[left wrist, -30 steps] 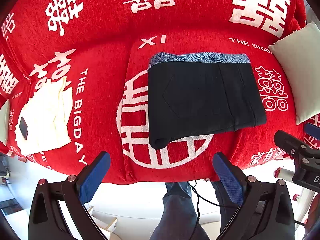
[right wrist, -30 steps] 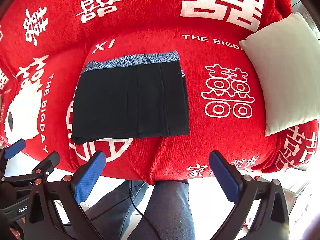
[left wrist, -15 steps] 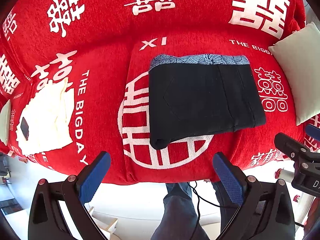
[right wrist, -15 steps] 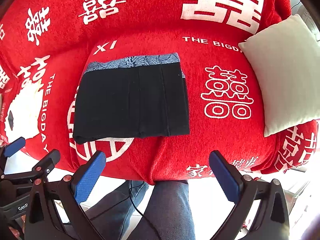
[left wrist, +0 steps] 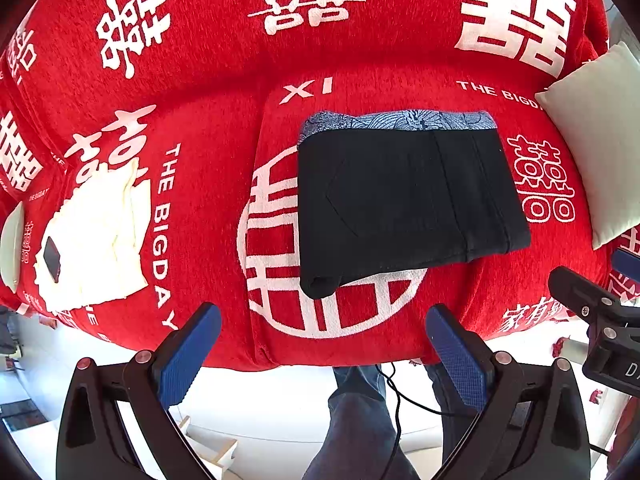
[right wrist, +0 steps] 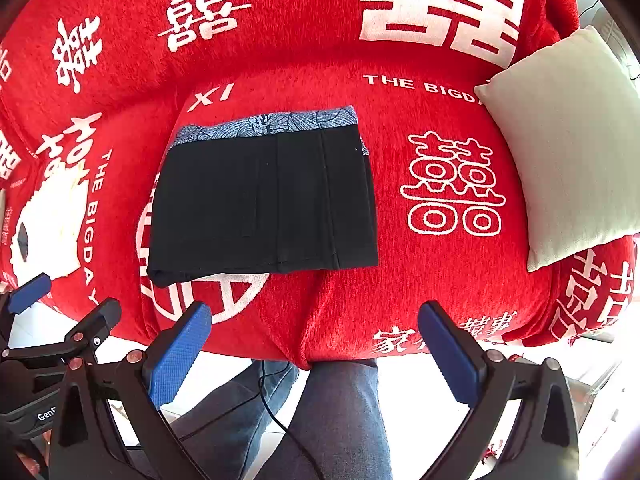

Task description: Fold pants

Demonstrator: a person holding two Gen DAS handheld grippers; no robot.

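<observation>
Black pants (left wrist: 404,200) lie folded into a flat rectangle on the red sofa seat (left wrist: 224,208), with a blue patterned waistband along the far edge; they also show in the right wrist view (right wrist: 260,204). My left gripper (left wrist: 324,352) is open and empty, held in front of the sofa's front edge, short of the pants. My right gripper (right wrist: 316,344) is open and empty, also off the front edge, to the right of the pants. The left gripper shows at the left edge of the right wrist view (right wrist: 56,312).
A folded cream garment (left wrist: 96,236) with a dark tag lies on the seat to the left. A pale green cushion (right wrist: 568,140) leans at the right. The person's legs in jeans (right wrist: 336,420) and a cable are below, over a white floor.
Both views have shifted very slightly; the pants lie as before and both grippers stay open.
</observation>
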